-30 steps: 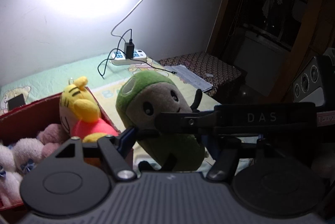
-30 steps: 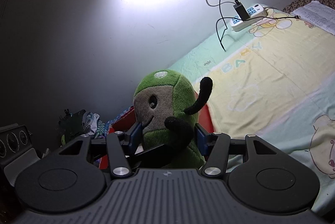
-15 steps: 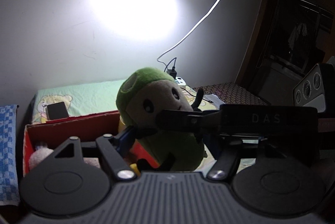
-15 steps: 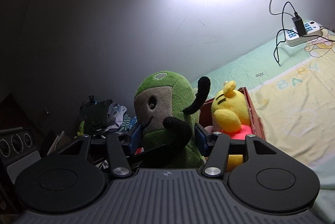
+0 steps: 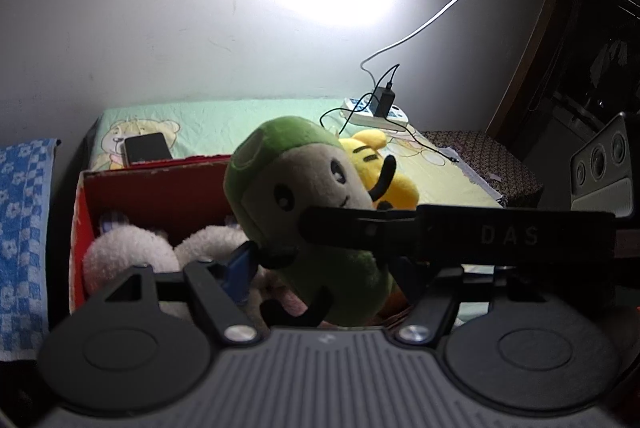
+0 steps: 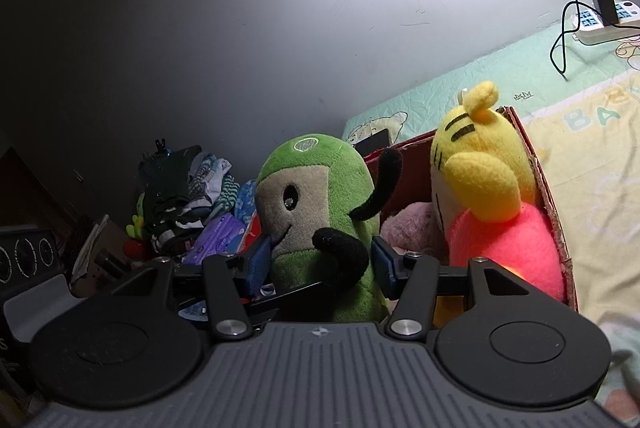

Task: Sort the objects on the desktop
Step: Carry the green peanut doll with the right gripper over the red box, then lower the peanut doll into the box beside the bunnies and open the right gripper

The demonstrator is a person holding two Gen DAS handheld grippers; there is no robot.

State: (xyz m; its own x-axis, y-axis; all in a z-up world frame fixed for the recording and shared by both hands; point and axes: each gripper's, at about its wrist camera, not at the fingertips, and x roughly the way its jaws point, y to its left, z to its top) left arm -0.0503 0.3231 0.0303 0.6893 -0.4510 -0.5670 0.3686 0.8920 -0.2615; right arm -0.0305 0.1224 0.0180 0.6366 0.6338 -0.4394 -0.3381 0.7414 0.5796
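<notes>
Both hand-held grippers, right (image 6: pixel 320 264) and left (image 5: pixel 320 264), clench the green plush (image 6: pixel 320 196) over the red box (image 5: pixel 160 184); several plushies already inside, release remains.

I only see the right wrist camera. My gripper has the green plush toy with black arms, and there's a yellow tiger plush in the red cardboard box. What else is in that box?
Observer: The left wrist view shows white fluffy plush toys low inside the red cardboard box, left of the green plush toy.
Child: Is anything next to the box on that side?
Observer: Yes, a blue-and-white checked towel sits just outside its left wall.
Child: Where's my other gripper?
Observer: The left gripper is at the green plush toy too. One blue pad touches its side, and the other finger is hidden behind the right gripper.
</notes>
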